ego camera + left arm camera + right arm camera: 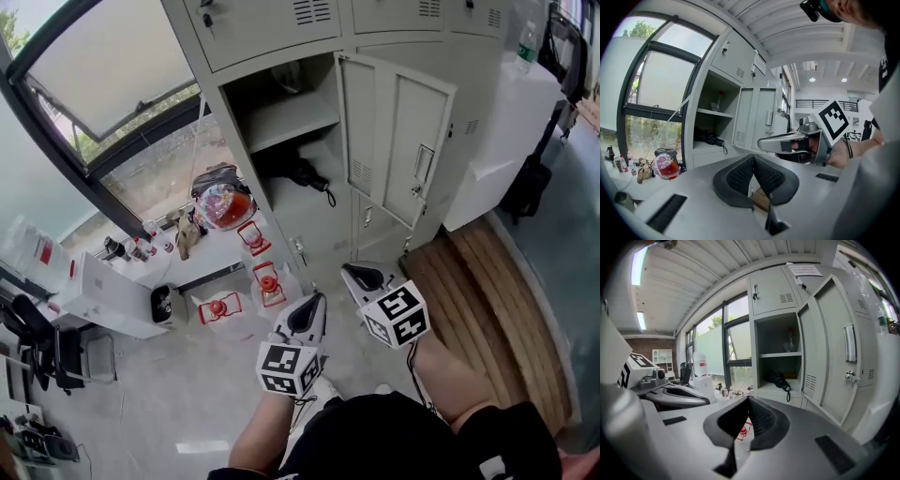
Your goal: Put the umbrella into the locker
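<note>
The folded black umbrella (302,174) lies on the floor of the open locker's (292,119) lower compartment, its wrist strap hanging over the front edge. It also shows in the left gripper view as the umbrella (708,137) and in the right gripper view as the umbrella (777,378). The locker door (396,137) stands swung out to the right. My left gripper (314,305) (753,157) is shut and empty, well in front of the locker. Beside it my right gripper (362,277) (748,400) is shut with nothing in it.
A red-and-white helmet (223,202) and a bag sit left of the locker by the window. Clear jugs with red caps (267,282) stand on the floor near a white cabinet (111,298). A wooden platform (497,300) lies to the right. A bottle (790,340) stands on the locker's upper shelf.
</note>
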`<move>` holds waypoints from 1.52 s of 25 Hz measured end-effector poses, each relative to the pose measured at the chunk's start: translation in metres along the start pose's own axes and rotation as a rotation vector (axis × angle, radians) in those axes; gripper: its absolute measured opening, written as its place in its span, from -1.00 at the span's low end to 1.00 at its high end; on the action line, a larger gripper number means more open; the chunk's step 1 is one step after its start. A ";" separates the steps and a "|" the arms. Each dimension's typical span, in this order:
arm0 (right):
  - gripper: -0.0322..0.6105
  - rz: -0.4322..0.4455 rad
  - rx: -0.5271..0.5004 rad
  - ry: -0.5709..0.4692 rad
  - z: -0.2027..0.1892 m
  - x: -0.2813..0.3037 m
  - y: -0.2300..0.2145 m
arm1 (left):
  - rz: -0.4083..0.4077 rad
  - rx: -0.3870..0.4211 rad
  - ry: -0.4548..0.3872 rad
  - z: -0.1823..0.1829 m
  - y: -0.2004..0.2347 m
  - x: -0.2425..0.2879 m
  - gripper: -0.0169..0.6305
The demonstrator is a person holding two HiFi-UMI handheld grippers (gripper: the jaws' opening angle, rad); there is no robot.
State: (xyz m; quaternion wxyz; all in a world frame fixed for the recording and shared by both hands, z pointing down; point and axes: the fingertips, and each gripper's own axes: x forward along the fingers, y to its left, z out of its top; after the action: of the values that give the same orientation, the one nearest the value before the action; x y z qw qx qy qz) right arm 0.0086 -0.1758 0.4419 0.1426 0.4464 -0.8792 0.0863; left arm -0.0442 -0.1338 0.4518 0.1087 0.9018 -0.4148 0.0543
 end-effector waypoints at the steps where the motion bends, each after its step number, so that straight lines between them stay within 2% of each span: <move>1: -0.73 0.006 -0.003 -0.004 -0.001 -0.005 0.000 | 0.004 0.002 0.001 -0.001 -0.006 0.000 -0.90; 18: -0.73 0.115 -0.023 -0.024 -0.025 -0.054 0.008 | 0.091 0.008 -0.002 -0.013 -0.067 -0.015 -0.90; 38: -0.73 0.147 -0.036 -0.028 -0.037 -0.087 0.015 | 0.121 0.004 -0.011 -0.023 -0.100 -0.028 -0.90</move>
State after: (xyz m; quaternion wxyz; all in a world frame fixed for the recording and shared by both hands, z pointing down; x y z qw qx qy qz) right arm 0.0511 -0.0906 0.4477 0.1316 0.3791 -0.9129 0.0746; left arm 0.0136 -0.0449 0.4535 0.1011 0.8755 -0.4690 0.0567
